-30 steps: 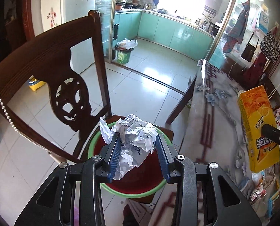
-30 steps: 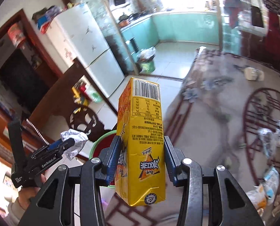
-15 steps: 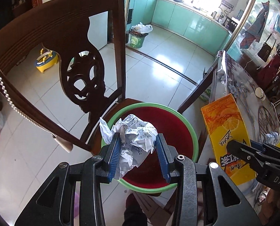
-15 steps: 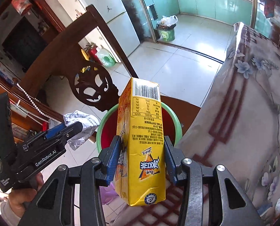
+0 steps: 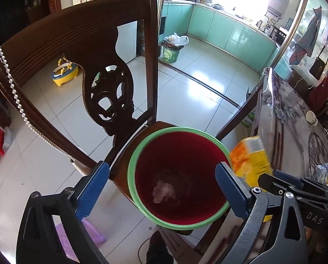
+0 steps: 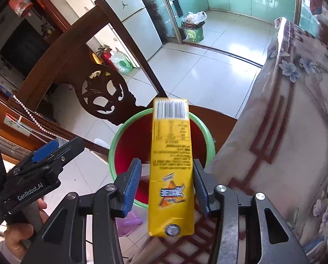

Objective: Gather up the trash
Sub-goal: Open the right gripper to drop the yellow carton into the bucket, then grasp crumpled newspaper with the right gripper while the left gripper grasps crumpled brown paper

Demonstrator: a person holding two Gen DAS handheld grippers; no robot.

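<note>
At the lower left of the left wrist view, the left gripper [image 5: 161, 182] has its jaws opening wide and empty. The crumpled paper [image 5: 164, 191] it clasped a second ago now lies blurred inside the red bin [image 5: 133, 176] at lower centre, so that piece is collected. To the right, the right gripper [image 6: 166, 183] is opening too; the yellow carton [image 6: 171, 165], previously clamped, tips over the bin, a gap showing beside the left pad.

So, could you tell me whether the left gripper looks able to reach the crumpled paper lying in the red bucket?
Probably yes: the left gripper hangs over the red bucket, jaws opening with nothing between them, and the crumpled paper lies uncovered deep inside.
</note>
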